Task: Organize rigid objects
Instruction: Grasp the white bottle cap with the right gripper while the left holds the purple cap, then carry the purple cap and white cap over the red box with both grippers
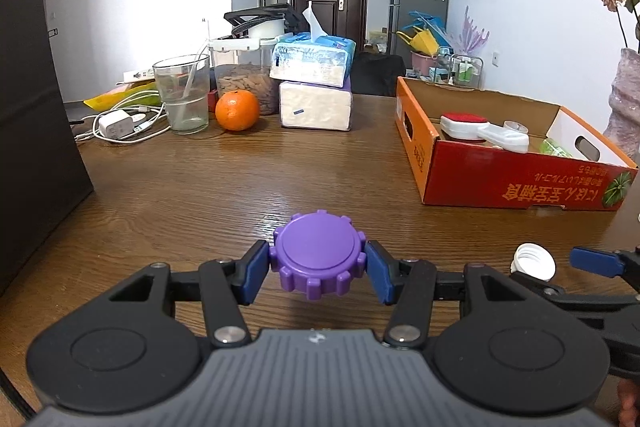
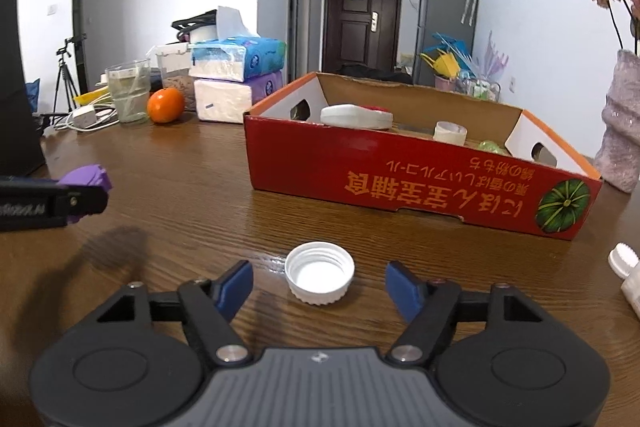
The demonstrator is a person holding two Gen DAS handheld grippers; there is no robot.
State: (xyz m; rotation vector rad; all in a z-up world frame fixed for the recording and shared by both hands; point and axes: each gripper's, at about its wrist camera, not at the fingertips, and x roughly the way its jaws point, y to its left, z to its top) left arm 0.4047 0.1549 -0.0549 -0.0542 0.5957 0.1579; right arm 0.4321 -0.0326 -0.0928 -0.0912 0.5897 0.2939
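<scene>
My left gripper (image 1: 318,273) is shut on a purple ridged cap (image 1: 318,255), which it holds a little above the wooden table; the cap also shows at the left of the right wrist view (image 2: 86,179). My right gripper (image 2: 319,285) is open, with a white screw cap (image 2: 320,273) lying open side up on the table between its fingers, not touched. The white cap also shows in the left wrist view (image 1: 534,261). A red cardboard box (image 2: 400,179) stands beyond it, holding a white and red brush (image 2: 356,117), a tape roll (image 2: 450,133) and a green item (image 2: 492,147).
At the back left stand a glass of water (image 1: 186,95), an orange (image 1: 237,110), a nut jar (image 1: 244,83), stacked tissue packs (image 1: 316,87) and a charger with cables (image 1: 116,125). A vase (image 2: 622,135) stands right of the box. A white object (image 2: 630,275) lies at the right edge.
</scene>
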